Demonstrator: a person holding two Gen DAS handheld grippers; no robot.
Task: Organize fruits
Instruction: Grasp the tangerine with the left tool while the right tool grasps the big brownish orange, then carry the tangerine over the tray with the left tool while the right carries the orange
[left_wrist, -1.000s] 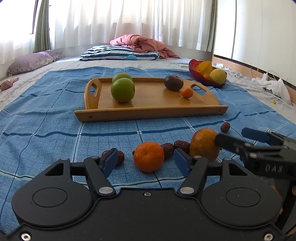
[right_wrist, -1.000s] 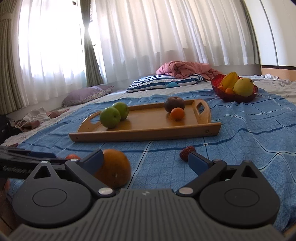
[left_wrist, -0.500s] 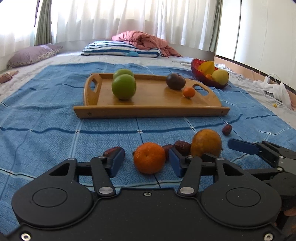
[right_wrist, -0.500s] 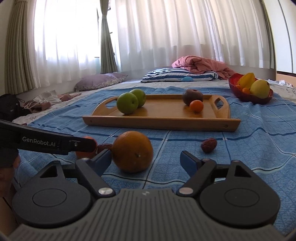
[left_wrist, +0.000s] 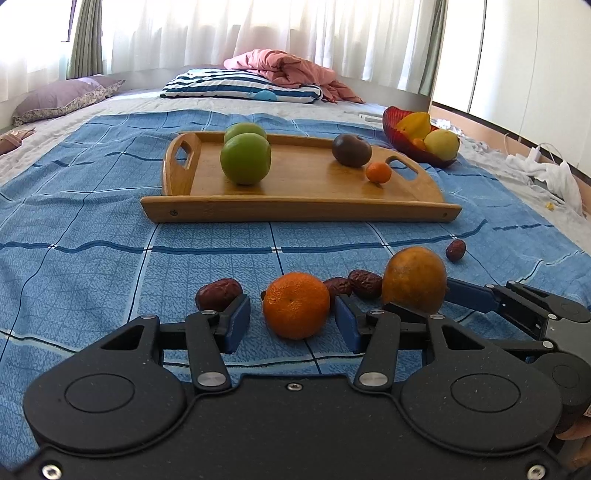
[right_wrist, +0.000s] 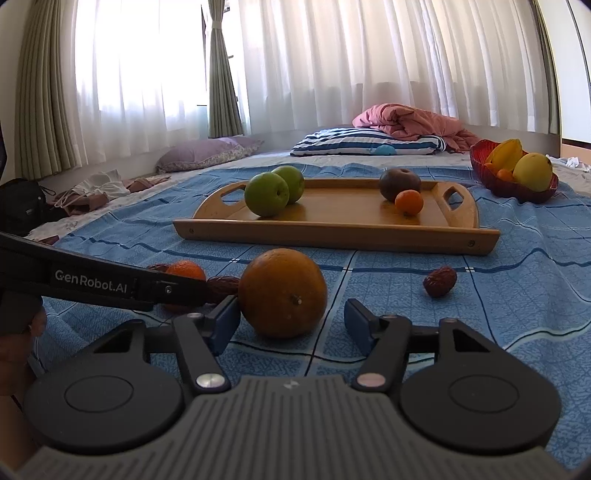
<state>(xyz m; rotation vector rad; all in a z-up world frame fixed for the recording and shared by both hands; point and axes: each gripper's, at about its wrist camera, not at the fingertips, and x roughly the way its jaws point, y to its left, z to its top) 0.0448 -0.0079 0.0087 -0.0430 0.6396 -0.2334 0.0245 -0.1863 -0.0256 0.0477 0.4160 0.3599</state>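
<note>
My left gripper (left_wrist: 291, 325) is open, its blue pads on either side of a small orange mandarin (left_wrist: 296, 305) that lies on the blue blanket. My right gripper (right_wrist: 291, 326) is open around a larger dull orange (right_wrist: 282, 291), with the left pad close to its skin. The same orange shows in the left wrist view (left_wrist: 414, 278). Several dark red dates lie around them, one (left_wrist: 218, 293) at the left and one (right_wrist: 439, 281) apart at the right. A wooden tray (left_wrist: 295, 210) farther back holds two green apples (left_wrist: 245, 158), a dark plum (left_wrist: 351, 149) and a tiny orange (left_wrist: 378, 172).
A red bowl (left_wrist: 399, 142) with yellow fruit stands right of the tray. A striped pillow (left_wrist: 240, 86) and a pink blanket lie at the back. White cloth (left_wrist: 546, 173) lies off the bed's right edge. A black bag (right_wrist: 20, 206) sits at the left.
Both grippers have moved forward and lower. The mandarin now sits between the left pads and the larger orange between the right pads. The right gripper has swung left toward the orange.
</note>
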